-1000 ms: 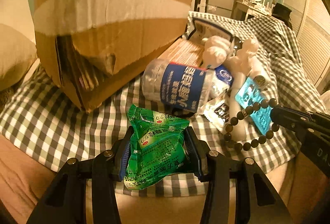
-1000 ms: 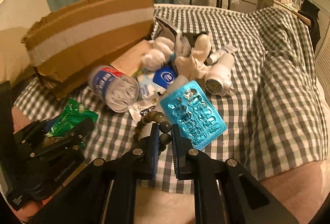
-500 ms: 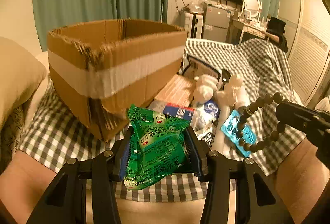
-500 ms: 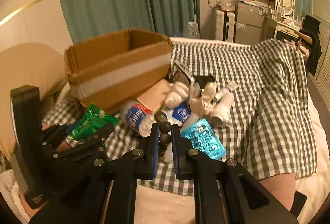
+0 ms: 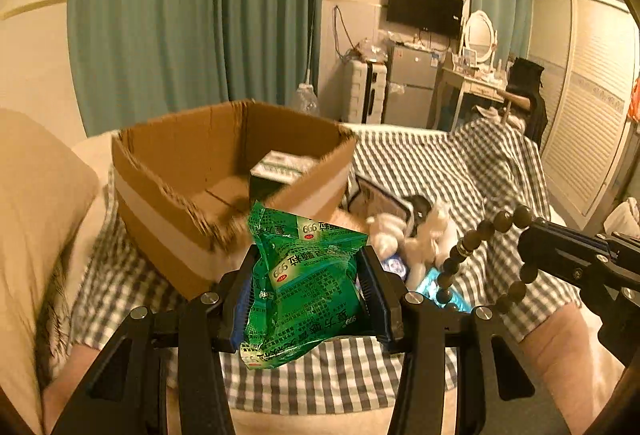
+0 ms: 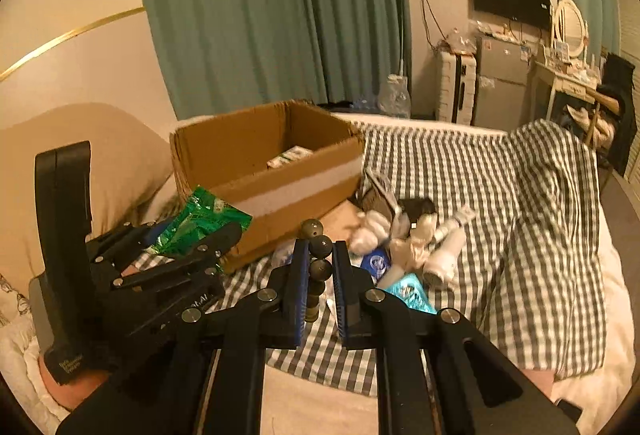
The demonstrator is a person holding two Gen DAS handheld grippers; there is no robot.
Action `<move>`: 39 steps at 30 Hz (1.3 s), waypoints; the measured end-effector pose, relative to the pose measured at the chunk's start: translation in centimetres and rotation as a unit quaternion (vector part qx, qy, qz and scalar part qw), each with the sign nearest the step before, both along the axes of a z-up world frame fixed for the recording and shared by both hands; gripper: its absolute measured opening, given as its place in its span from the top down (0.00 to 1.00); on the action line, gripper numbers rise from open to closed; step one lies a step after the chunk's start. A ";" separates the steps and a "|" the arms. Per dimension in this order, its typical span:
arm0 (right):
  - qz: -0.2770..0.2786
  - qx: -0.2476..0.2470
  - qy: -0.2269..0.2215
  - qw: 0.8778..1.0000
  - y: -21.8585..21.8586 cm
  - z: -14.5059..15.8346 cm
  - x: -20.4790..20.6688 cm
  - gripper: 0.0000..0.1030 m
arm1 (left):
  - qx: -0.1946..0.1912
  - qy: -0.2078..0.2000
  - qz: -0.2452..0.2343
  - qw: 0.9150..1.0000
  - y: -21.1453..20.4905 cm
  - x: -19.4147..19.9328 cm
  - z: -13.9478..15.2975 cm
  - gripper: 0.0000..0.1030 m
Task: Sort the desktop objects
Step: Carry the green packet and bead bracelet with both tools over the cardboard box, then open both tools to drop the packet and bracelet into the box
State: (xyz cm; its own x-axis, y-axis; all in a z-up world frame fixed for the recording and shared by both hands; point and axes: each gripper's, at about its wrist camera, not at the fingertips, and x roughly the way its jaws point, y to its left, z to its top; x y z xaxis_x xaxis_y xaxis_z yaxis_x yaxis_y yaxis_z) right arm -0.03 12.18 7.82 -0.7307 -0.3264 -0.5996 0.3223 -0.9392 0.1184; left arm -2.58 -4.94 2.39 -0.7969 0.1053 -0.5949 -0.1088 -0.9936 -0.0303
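My left gripper (image 5: 306, 295) is shut on a green medicine packet (image 5: 304, 283), held above the bed just in front of an open cardboard box (image 5: 224, 171). The packet also shows in the right wrist view (image 6: 200, 227), beside the box (image 6: 272, 163). A boxed item (image 5: 280, 165) lies inside the box. My right gripper (image 6: 320, 275) is shut on a string of dark beads (image 6: 318, 267); the bracelet hangs from it at the right of the left wrist view (image 5: 476, 259).
A pile of small items lies on the checked blanket (image 6: 480, 175) right of the box: white soft toys (image 6: 400, 235), a white bottle (image 6: 444, 259), a blue blister pack (image 6: 408, 295). A pillow (image 5: 36, 215) is at the left. Curtains and furniture stand behind.
Both grippers have risen with their loads; the view now looks down into the open box, and the pile on the blanket lies farther below.
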 end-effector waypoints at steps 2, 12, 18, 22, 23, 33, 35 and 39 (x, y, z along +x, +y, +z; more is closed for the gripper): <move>0.006 -0.001 0.006 1.000 0.0 0.8 -0.4 0.89 | 0.001 0.006 0.001 1.000 -0.4 -0.4 0.9 0.53; 0.026 -0.001 0.027 0.999 -1.4 3.7 -2.5 0.89 | 0.006 0.029 0.005 1.000 -1.8 -2.6 4.1 0.53; 0.047 0.000 0.037 0.998 -3.6 4.4 -4.8 0.89 | 0.015 0.042 0.025 0.999 -3.9 -4.9 5.8 0.53; 0.060 -0.005 0.038 0.997 -5.2 4.6 -6.9 0.89 | 0.010 0.047 0.038 0.998 -5.4 -6.8 6.2 0.53; 0.063 -0.006 0.038 0.997 -5.7 4.7 -7.5 0.89 | 0.009 0.046 0.040 0.998 -5.8 -7.3 6.1 0.53; 0.089 -0.020 -0.003 0.996 -10.1 1.6 -13.4 0.89 | 0.001 0.012 0.057 0.998 -8.9 -11.9 2.5 0.53; 0.089 -0.017 -0.008 0.996 -10.7 0.8 -14.3 0.89 | 0.004 0.005 0.060 0.998 -9.4 -12.7 1.7 0.53; 0.087 -0.021 -0.018 0.996 -11.1 -0.2 -15.5 0.89 | 0.012 -0.008 0.063 0.998 -10.0 -13.6 0.5 0.50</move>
State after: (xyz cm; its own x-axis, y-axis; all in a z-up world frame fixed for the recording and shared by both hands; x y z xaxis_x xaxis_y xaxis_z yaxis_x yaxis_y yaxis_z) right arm -15.54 1.12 7.60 -0.6389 -0.4712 -0.6081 0.4738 -0.8638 0.1715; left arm -16.19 -14.99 2.88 -0.7953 0.0205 -0.6059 0.0167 -0.9983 -0.0558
